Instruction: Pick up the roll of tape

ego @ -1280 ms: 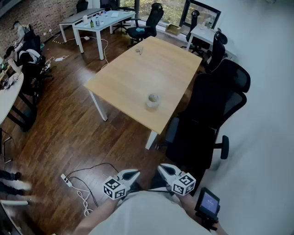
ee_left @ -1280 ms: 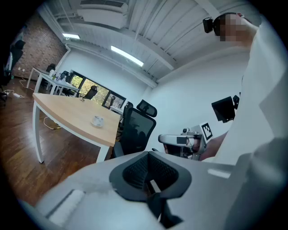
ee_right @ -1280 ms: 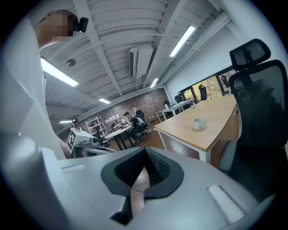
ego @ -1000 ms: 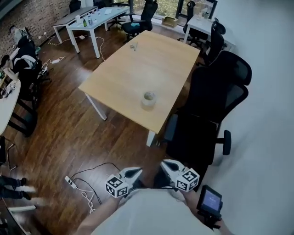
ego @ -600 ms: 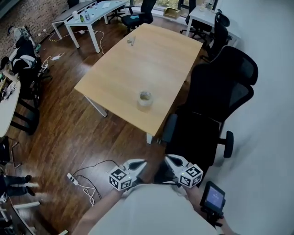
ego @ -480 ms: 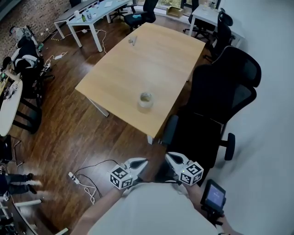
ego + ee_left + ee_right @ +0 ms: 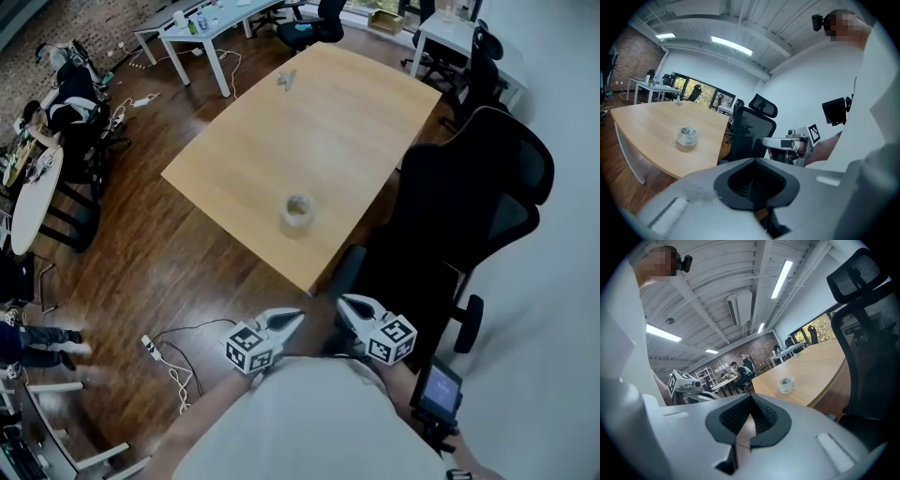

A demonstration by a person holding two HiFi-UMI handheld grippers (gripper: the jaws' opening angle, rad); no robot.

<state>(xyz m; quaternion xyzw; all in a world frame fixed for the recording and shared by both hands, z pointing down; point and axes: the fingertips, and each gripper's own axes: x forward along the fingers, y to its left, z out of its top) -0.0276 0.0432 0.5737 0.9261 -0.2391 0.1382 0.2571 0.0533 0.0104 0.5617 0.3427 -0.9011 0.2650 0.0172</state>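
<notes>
On the left, the power strip on the floor now lies almost level with the person's hands, where a moment ago it lay ahead of them, so the person has walked up toward the bench. The left gripper has come forward with them; its jaws are pressed together with nothing between. The roll of tape sits where it sat, flat on the bench near the corner closest to the person. It is now nearer to both grippers but still well apart from them, with bare floor between.

The right gripper has travelled alongside, its jaws meeting at the tips and empty too. The black office chair stands just to its right, close against the bench edge.

To my eye this is still the approach. Before any grasp, one pair of jaws must spread and the person must close the remaining gap.
</notes>
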